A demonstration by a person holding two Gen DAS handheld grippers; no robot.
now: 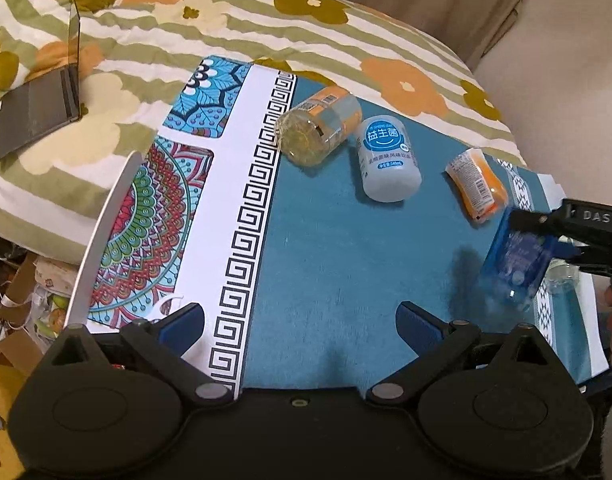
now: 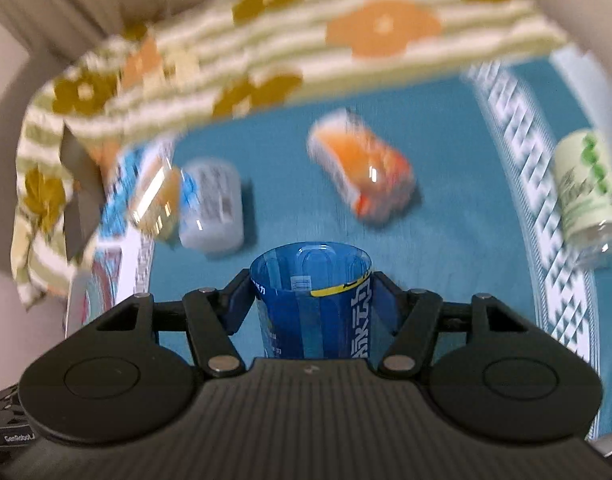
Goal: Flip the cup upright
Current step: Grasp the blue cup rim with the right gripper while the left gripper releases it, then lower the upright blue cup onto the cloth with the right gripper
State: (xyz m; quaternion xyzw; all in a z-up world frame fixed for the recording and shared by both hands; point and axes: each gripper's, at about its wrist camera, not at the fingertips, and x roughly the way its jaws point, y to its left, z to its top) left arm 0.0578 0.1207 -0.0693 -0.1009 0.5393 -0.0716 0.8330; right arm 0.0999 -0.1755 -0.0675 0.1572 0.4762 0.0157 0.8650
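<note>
My right tool (image 2: 312, 300) clamps blue cup (image 2: 312, 304), Chinese label; "DAS" on tool body. Left tool (image 1: 301, 328) wide open, empty.

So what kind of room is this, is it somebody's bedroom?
Probably a bedroom or living room at home: a flowery quilt lies behind the low table's patterned cloth, and a laptop sits on the quilt.

My right wrist view is motion-blurred; green-labelled bottle (image 2: 586, 196) is cut by the right edge, blue cup's (image 2: 312, 304) base hidden.
</note>
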